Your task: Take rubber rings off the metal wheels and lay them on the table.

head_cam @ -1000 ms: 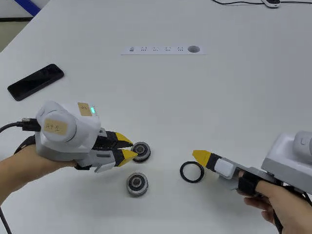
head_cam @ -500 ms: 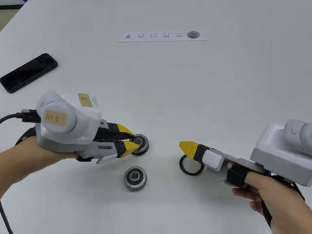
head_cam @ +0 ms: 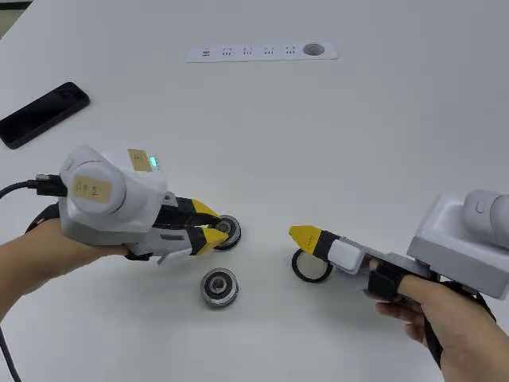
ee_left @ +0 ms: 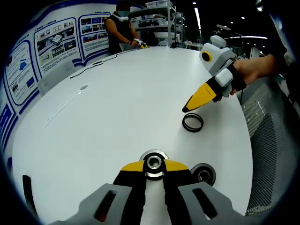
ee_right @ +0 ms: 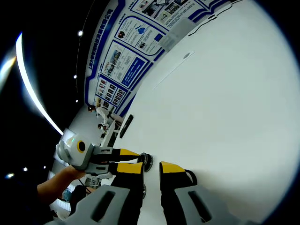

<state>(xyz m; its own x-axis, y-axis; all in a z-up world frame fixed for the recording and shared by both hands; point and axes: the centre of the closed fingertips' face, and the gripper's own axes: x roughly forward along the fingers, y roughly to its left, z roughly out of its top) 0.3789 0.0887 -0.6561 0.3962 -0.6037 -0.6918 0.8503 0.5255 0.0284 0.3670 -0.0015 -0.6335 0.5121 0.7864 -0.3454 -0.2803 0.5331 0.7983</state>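
The left gripper [head_cam: 219, 226] is held clenched on a metal wheel [head_cam: 231, 231], which is pinched at its sides between the yellow tips. That grip is unchanged from a second ago. Near its jaws, to their right, a second wheel [head_cam: 219, 286] lies flat on the table [head_cam: 358, 143]. Further ahead of the tips, apart from both wheels, one rubber ring [ee_left: 192, 131] is already laid down. The right gripper [head_cam: 306, 236] has been shifted across that ring, from its outer side to above its far rim, towards the left gripper. Its jaws are seen slightly parted in the right gripper view, with nothing held. The ring is thus judged finished with, and the held wheel is probably to be stripped next. Whether rubber is still worn by it cannot be told.
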